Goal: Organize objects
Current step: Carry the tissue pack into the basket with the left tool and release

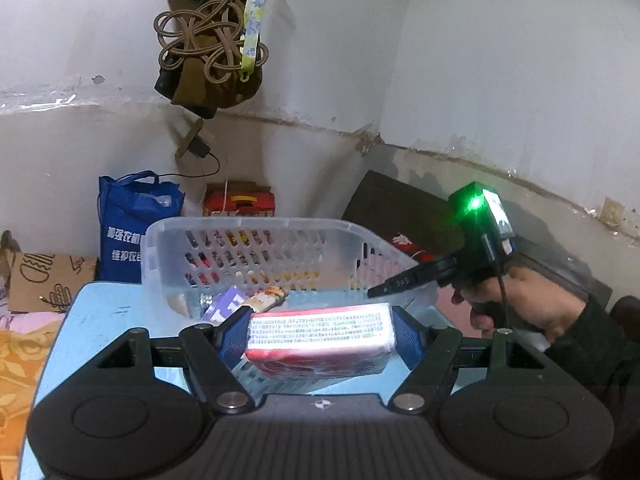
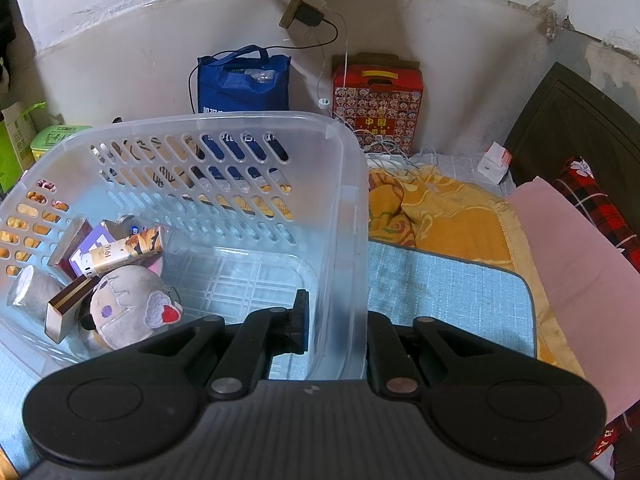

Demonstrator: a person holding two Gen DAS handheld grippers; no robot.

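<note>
My left gripper is shut on a red and white packet with small print, held just in front of the clear plastic basket. My right gripper grips the basket's right wall, one pad inside, the other finger outside. It also shows in the left wrist view at the basket's right rim. In the basket lie a grey plush cat, several small boxes and a silvery roll.
The basket stands on a light blue mat. Behind are a blue tote bag and a red patterned box against the wall. Yellow bedding, a pink sheet and a dark headboard lie to the right.
</note>
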